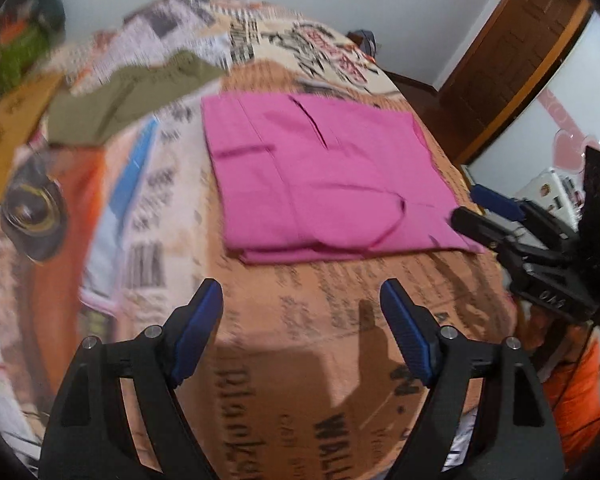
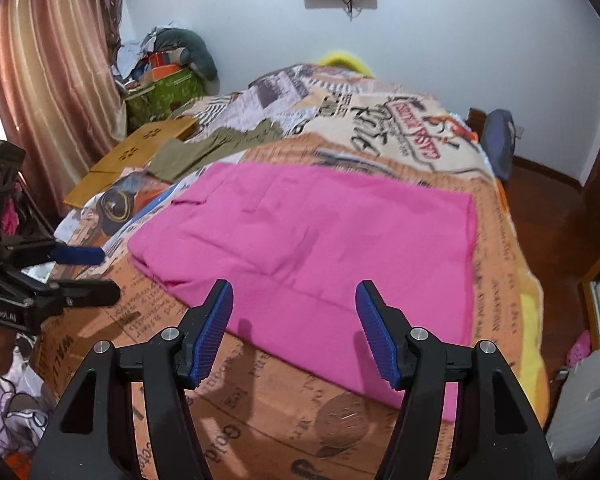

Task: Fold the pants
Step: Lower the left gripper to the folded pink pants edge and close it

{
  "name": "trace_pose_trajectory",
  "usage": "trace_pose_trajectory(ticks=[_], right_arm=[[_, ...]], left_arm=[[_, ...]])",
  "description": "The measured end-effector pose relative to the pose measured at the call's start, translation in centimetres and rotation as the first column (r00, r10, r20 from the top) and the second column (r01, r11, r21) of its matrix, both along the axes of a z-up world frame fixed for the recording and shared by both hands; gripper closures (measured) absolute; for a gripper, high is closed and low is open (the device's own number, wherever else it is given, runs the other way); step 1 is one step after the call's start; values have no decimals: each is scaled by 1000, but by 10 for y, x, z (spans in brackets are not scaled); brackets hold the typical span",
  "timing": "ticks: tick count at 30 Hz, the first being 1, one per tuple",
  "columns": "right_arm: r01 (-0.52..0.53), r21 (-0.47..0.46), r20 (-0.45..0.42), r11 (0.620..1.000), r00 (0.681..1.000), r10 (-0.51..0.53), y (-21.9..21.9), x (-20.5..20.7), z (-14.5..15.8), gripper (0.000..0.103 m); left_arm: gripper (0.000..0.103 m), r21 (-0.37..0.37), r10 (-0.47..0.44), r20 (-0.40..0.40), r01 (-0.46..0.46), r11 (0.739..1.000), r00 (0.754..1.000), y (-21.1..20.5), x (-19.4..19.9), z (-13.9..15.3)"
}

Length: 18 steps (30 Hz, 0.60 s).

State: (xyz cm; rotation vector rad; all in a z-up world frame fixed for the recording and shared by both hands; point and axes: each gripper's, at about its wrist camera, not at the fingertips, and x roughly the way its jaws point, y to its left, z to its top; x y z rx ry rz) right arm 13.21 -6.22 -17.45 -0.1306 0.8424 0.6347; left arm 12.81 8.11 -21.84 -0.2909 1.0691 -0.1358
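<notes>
Lying flat on the printed bedspread (image 2: 284,400), the pink pants (image 2: 308,248) are looking folded into a neat square already. The left gripper (image 1: 302,296) is hanging over the bedspread just in front of the pants, with its blue fingers wide apart and nothing in them. The right gripper (image 2: 294,300) is hanging over the near edge of the pants, wide apart and empty too. I am guessing one more fold is coming, so both need to be pinching that near edge.
</notes>
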Motion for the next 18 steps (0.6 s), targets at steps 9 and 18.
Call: trace_pose_trajectory(ticks=[9, 18], right_arm=[[46, -14, -25, 999, 999, -46, -9, 18, -16, 43], [1, 14, -130, 1000, 992, 1, -11, 22, -39, 43]], left_arm=[[13, -217, 95, -21, -98, 971, 995, 7, 14, -15], [12, -373, 193, -64, -202, 906, 979, 15, 32, -23]])
